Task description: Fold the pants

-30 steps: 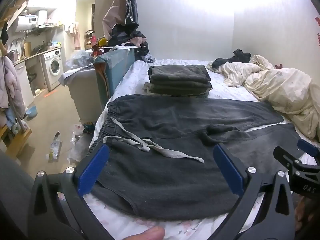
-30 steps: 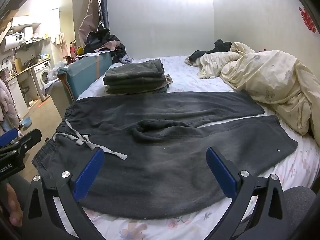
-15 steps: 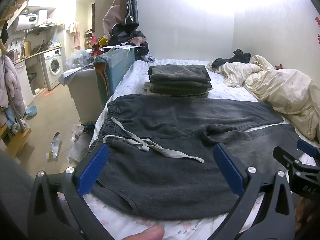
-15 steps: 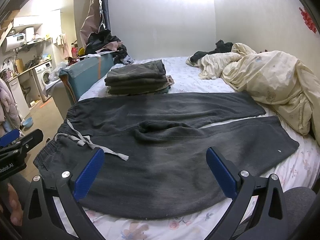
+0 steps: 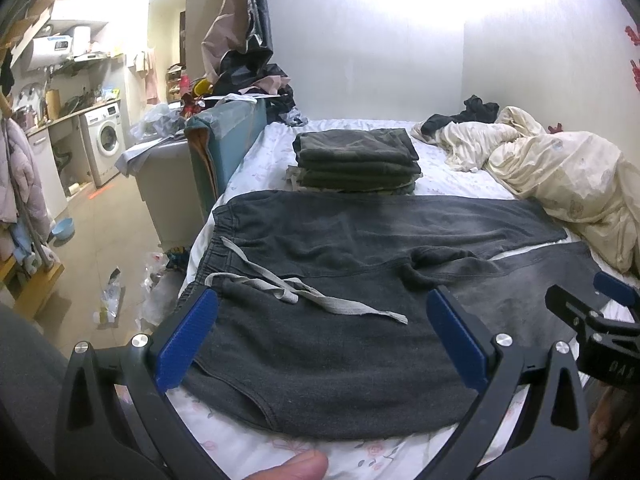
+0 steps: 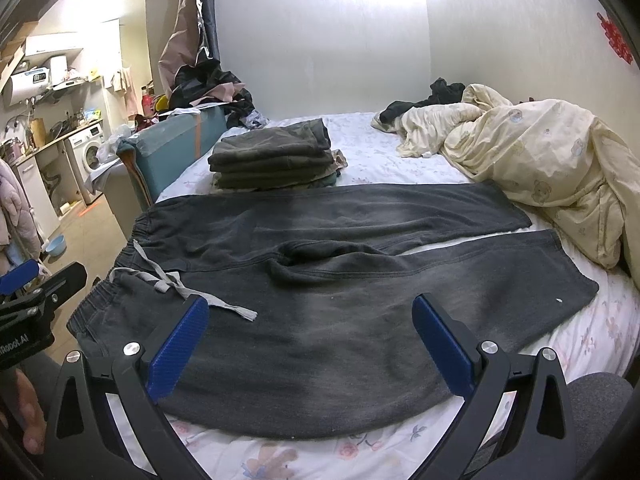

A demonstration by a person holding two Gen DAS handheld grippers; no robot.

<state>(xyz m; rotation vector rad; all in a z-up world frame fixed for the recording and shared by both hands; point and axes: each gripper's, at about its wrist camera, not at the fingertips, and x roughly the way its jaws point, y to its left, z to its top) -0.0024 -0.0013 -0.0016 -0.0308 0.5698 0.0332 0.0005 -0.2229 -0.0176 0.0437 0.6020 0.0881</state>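
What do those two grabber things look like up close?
Both the left gripper and right gripper have black forked frames with triangular cut-outs, silver screws and ribbed blue pads. White lettering marks their sides.

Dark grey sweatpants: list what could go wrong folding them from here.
The loose light grey drawstring on the dark grey sweatpants could snag an open right gripper or end up folded inside. The bunched crotch fabric may crease. The rumpled cream duvet crowds the leg ends.

Floral-sheeted bed (image 6: 592, 332), dark pants (image 6: 320, 280) spread flat, folded stack (image 6: 272, 156), crumpled duvet (image 6: 540, 160)
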